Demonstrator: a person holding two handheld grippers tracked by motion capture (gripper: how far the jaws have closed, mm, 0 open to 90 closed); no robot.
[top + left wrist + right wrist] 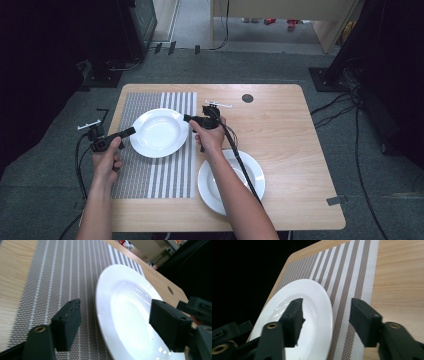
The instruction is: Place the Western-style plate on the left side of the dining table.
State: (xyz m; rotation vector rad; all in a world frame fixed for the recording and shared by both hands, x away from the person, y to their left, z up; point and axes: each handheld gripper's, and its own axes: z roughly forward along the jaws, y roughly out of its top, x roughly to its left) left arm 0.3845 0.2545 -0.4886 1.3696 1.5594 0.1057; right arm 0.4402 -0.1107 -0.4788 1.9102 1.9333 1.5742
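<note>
A white deep plate point(157, 132) lies on a striped grey-and-white placemat point(155, 175). My left gripper point(132, 131) is at its left rim and my right gripper point(187, 118) at its right rim. In the left gripper view the left gripper point(117, 325) is open, and the plate point(125, 307) has its near rim between the jaws. In the right gripper view the right gripper point(328, 322) is open too. One jaw is over the plate point(312, 302), the other over the placemat point(352, 270).
A second white plate point(252, 175) sits on the wooden table point(290, 130) at the front right, partly under the right forearm. A dark round hole point(247, 98) marks the table's far side. Cables run across the floor on the right.
</note>
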